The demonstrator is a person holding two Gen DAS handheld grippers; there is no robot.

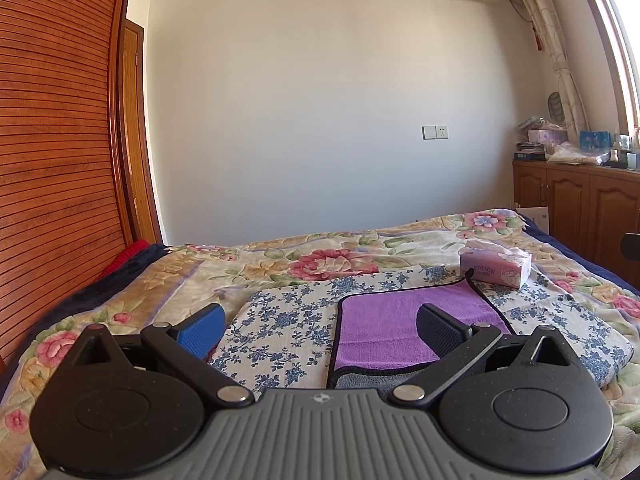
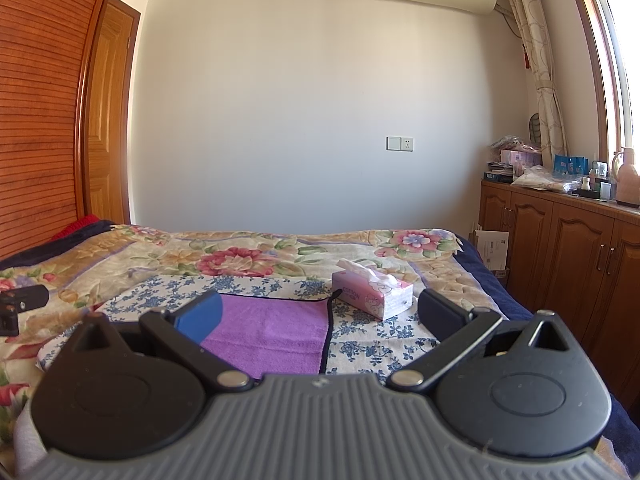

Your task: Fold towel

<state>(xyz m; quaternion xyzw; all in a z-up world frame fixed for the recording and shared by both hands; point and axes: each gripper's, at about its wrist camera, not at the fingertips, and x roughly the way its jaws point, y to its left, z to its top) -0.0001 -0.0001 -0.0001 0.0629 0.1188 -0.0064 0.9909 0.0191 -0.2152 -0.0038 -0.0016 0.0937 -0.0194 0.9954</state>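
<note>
Towel (image 1: 384, 320) beneath spread left claw (image 1: 320, 324)

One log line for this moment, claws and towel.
left claw open, above towel | right claw open, empty | purple towel flat on blue-flowered cloth | tissue box beyond towel

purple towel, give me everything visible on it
The purple towel looks like soft microfibre with a thin black bound edge and a small black hanging loop at its far right corner. A grey underside shows at the near edge, where it seems turned over. It lies flat on a blue-flowered white cloth on the bed, close to a pink tissue box but apart from it. Both grippers, left gripper and right gripper, are open above it, holding nothing.
</note>
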